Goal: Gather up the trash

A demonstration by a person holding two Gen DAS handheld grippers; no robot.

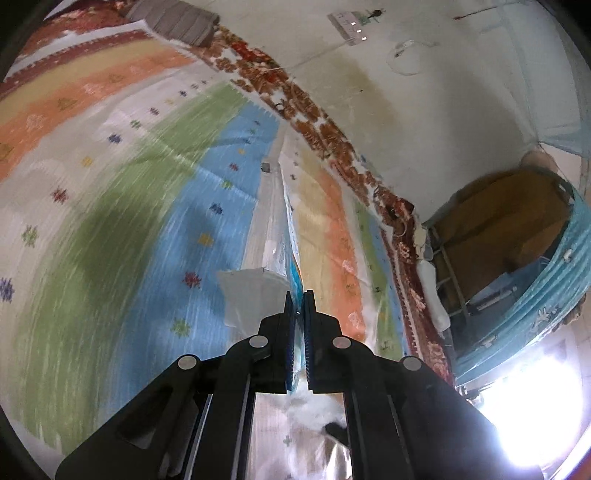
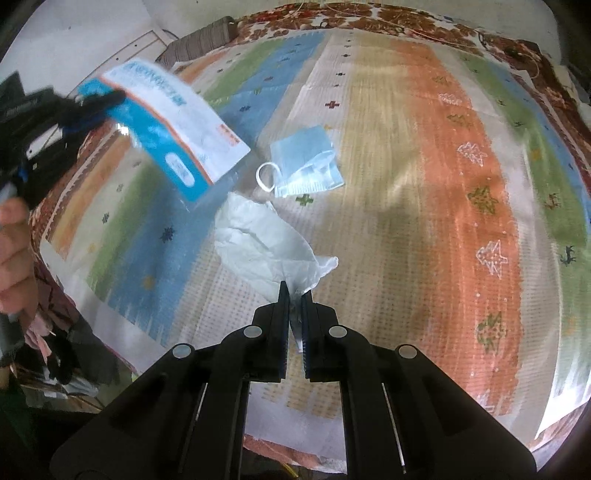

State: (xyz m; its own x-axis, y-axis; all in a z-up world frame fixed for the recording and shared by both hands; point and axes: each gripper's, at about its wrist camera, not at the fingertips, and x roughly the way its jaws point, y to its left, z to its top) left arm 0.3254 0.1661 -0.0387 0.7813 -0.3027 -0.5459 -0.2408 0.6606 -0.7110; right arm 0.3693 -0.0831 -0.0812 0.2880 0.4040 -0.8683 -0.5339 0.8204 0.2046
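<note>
Striped woven rug [image 2: 424, 155] in bands of green, blue, cream and orange, dotted with small tree and cross motifs, spread over a red floral carpet [image 2: 388, 16]; pale stained wall [image 1: 424, 110] across the upper right of the left wrist view, with a wall socket [image 1: 349, 27] near the top. Blue corrugated bin or tub [image 1: 546, 295] at the right edge of that view, contents dim; bright glare in the lower right corner.

Left claw [image 1: 298, 295] at bottom centre of its own view, pressed together, pinching a flat blue-and-white printed plastic packet [image 1: 291, 266] seen edge-on. Same packet [image 2: 173, 122] in the upper left of the right wrist view, lifted clear of the rug, blurred, with white face, blue band and red edging; left claw [image 2: 107, 101] gripping its upper left corner. Fingers of a hand [image 2: 14, 254] at the far left edge of that view.

Right claw [image 2: 295, 291] at bottom centre of its view, pressed together, pinching the lower corner of a crumpled white tissue [image 2: 266, 243], the rest of the sheet trailing up and left above the rug. Same tissue [image 1: 255, 295] pale and blurred at centre of the left wrist view, just left of the claw tips.

Blue surgical mask [image 2: 306, 162] with white ear loop, lying crumpled on the rug at centre of the right wrist view, just above the tissue and right of the packet, touched by neither claw.
</note>
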